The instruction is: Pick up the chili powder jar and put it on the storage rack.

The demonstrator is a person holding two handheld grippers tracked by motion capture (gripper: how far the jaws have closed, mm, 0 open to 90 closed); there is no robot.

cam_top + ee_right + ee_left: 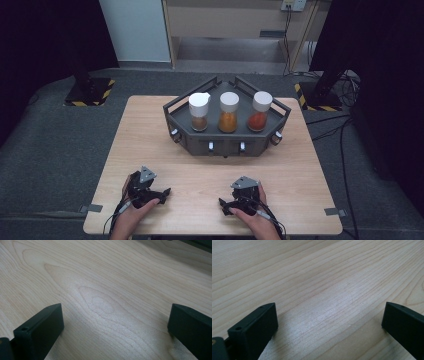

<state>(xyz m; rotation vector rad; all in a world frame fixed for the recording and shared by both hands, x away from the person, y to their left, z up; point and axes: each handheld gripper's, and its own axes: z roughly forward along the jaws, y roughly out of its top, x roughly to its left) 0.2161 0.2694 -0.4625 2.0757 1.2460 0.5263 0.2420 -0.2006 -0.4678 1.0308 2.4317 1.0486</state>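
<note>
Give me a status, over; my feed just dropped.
Left gripper and right gripper open, empty, low over the near table. Three spice jars upright in the dark rack. Nothing between.

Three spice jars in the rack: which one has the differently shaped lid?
The left jar of brown spice in the dark grey rack: its white lid juts out to one side like a spout, while the orange-filled middle jar and red-filled right jar carry plain round caps.
</note>
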